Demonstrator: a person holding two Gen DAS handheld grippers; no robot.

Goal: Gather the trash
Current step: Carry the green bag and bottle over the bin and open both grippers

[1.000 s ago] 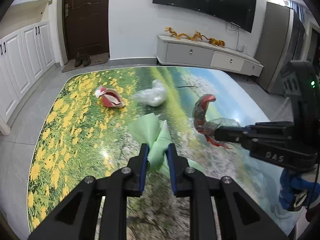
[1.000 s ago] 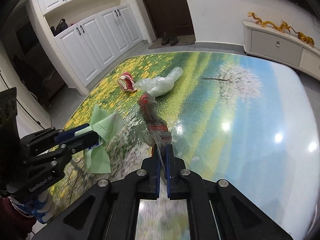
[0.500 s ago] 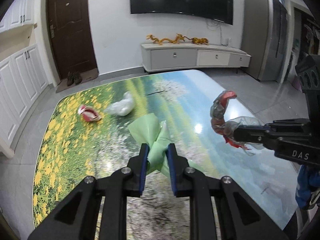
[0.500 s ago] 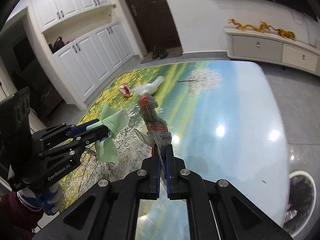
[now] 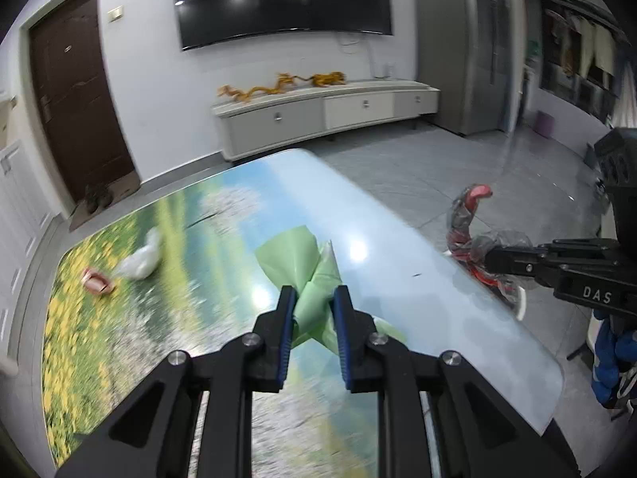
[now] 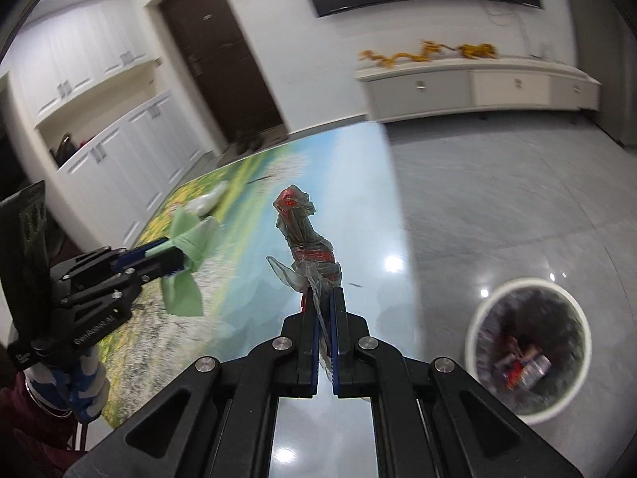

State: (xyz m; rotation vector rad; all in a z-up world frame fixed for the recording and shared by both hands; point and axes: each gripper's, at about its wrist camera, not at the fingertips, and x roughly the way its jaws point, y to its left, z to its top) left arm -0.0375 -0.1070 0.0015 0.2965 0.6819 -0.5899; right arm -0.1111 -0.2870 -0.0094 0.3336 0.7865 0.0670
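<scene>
My left gripper is shut on a crumpled green wrapper, held above the landscape-printed table. In the right wrist view that same gripper and its green wrapper sit at the left. My right gripper is shut on a twisted clear and red plastic wrapper, which stands up from the jaws over the table's right edge. The left wrist view shows that wrapper at the right, beyond the table edge. A white bin with trash inside stands on the floor at the lower right.
A white plastic bag and a small red and white wrapper lie on the table's far left. Grey tiled floor spreads to the right of the table. A low TV cabinet lines the far wall, white cupboards the left.
Both grippers have swung to the right with their wrappers still held. The views now reach past the table's right edge, and the white bin has come fully into the right wrist view.
</scene>
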